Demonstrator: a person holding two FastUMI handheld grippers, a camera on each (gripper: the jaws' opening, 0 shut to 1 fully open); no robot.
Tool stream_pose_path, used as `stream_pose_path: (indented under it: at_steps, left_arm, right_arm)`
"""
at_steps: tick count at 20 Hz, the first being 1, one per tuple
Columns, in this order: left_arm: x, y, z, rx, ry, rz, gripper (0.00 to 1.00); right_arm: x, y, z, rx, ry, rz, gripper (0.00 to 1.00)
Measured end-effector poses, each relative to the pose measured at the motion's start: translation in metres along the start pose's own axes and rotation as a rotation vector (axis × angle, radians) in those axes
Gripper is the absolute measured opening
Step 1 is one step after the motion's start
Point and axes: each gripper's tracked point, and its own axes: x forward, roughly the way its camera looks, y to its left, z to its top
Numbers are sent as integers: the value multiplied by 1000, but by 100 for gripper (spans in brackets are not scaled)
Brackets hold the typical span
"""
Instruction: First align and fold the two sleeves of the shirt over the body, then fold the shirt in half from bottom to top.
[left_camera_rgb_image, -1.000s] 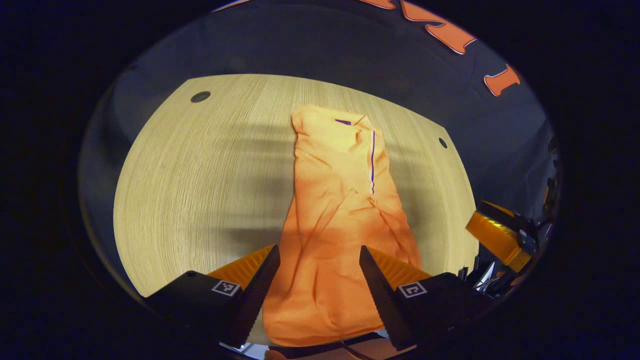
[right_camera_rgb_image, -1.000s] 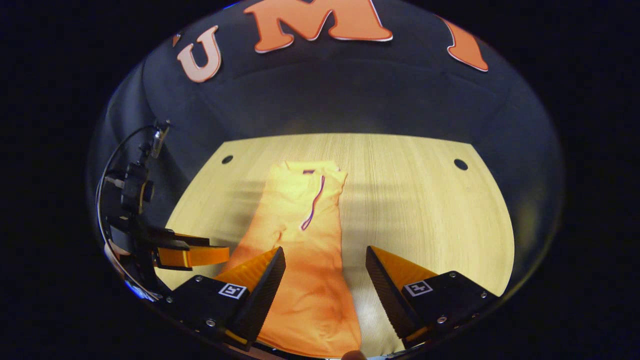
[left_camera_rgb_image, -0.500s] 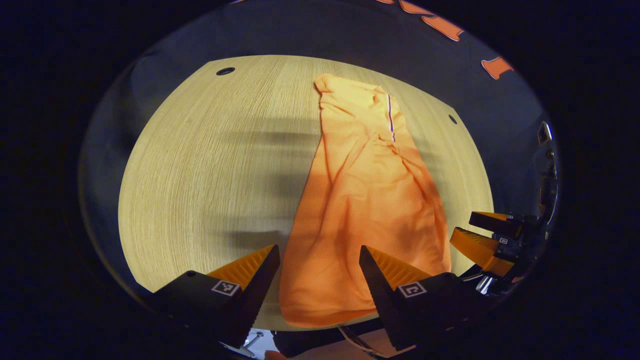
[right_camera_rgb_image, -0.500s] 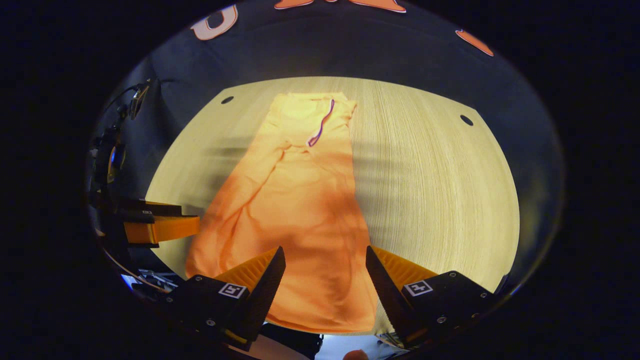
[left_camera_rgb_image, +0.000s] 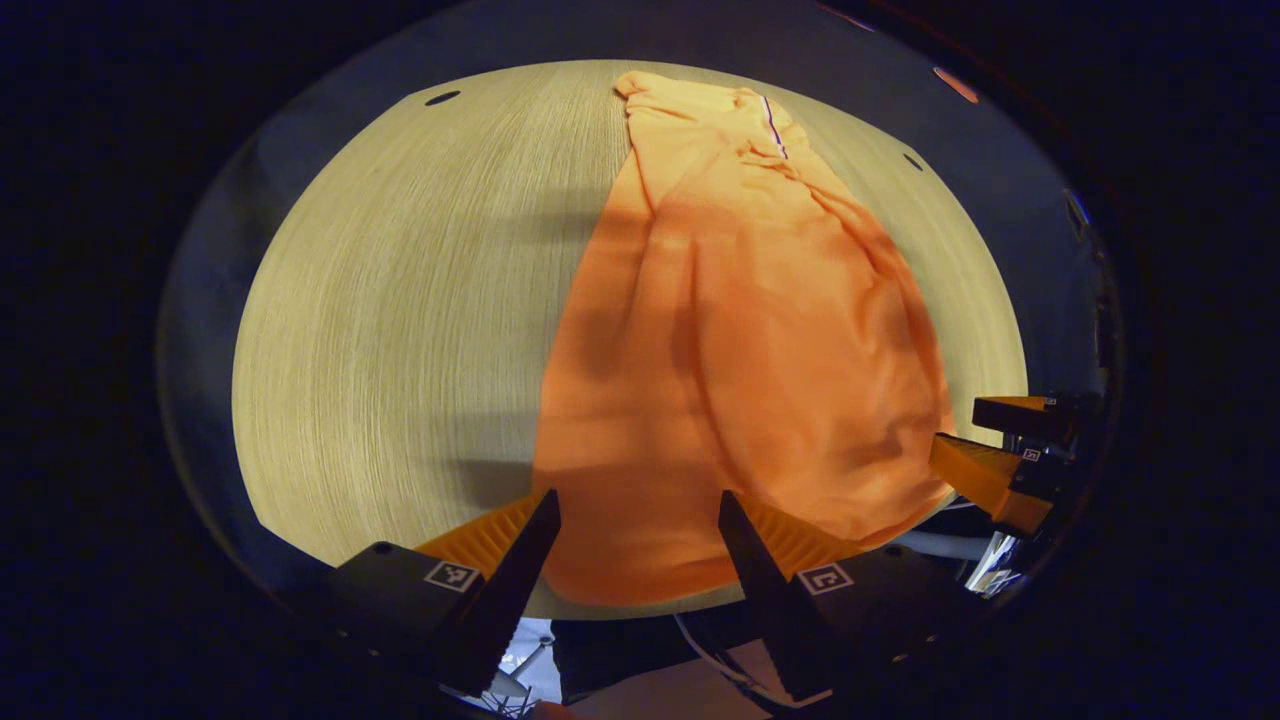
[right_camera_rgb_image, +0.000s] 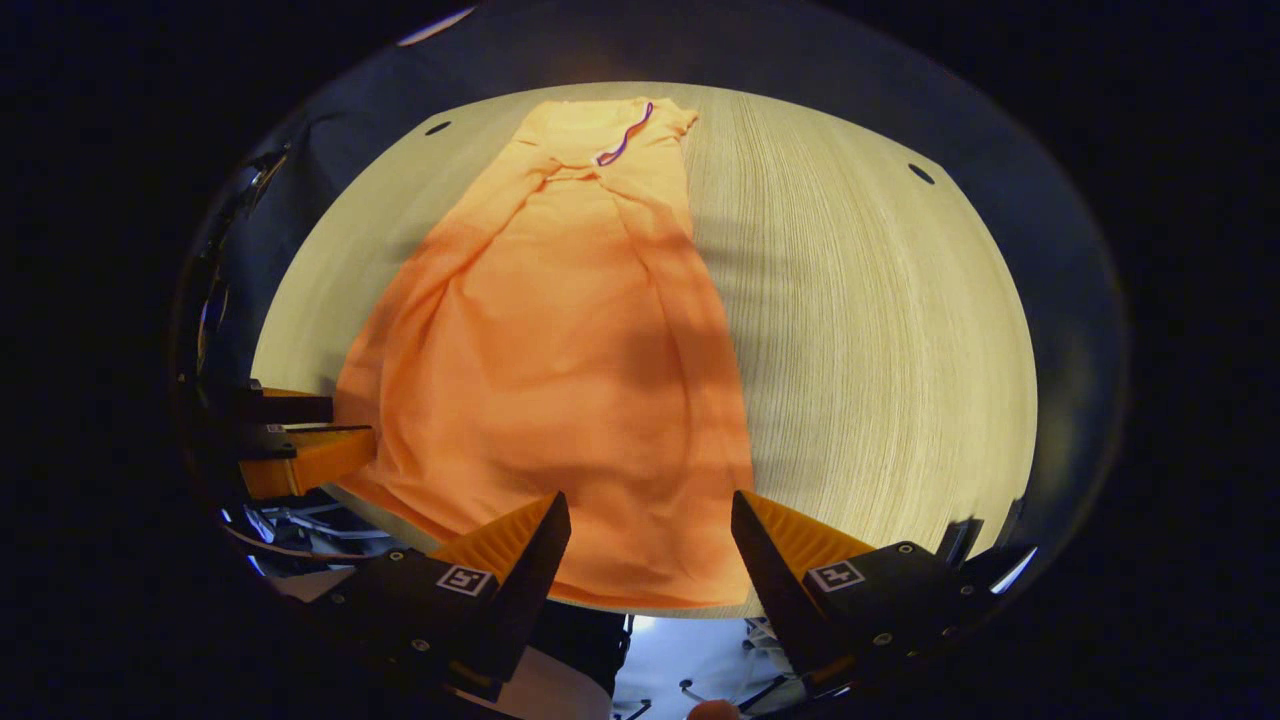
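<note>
An orange shirt (left_camera_rgb_image: 740, 330) lies flat and lengthwise on the wooden table (left_camera_rgb_image: 400, 300), collar at the far end, sleeves folded in over the body, hem at the near edge. My left gripper (left_camera_rgb_image: 637, 505) hovers open just above the hem, nothing between its fingers. In the right gripper view the same shirt (right_camera_rgb_image: 560, 350) stretches away from me, and my right gripper (right_camera_rgb_image: 650, 505) hangs open over the hem's right part. The right gripper (left_camera_rgb_image: 990, 450) also shows at the right rim of the left gripper view; the left gripper (right_camera_rgb_image: 300, 440) shows at the left rim of the right gripper view.
The table (right_camera_rgb_image: 880, 330) has bare wood on both sides of the shirt and small round holes (right_camera_rgb_image: 921, 173) near its far corners. The near table edge runs just under the hem; below it lie cables and floor (right_camera_rgb_image: 690, 660).
Both grippers have pulled back toward the near edge and tilted down, so the shirt's hem now lies right under them. Both have stayed open.
</note>
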Motion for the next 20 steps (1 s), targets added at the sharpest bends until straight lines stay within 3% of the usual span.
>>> stream_pose_path:
  at_steps: [5, 8, 16, 17, 18, 19, 20]
  left_arm:
    - [5, -2, -14, 2, 30, 59, 97]
    - [6, -3, -19, 67, 48, 118, 97]
    - [7, -6, -19, 54, -25, 120, 98]
    - [6, -7, -20, 45, -22, 119, 90]
    - [7, -7, -16, 36, -17, 117, 83]
    - [10, -7, -13, 31, -9, 112, 68]
    - [11, -9, -10, 28, -10, 104, 62]
  right_arm:
    - [18, -6, -39, 53, 91, -28, 99]
    - [24, -6, -44, 83, 104, -28, 99]
    - [25, -5, -46, 73, 99, -27, 99]
    - [24, -5, -46, 73, 100, -26, 96]
    - [25, -5, -46, 70, 104, -22, 74]
    - [24, -4, -44, 48, 108, -13, 52]
    - [23, 3, -44, 53, 102, 27, 30]
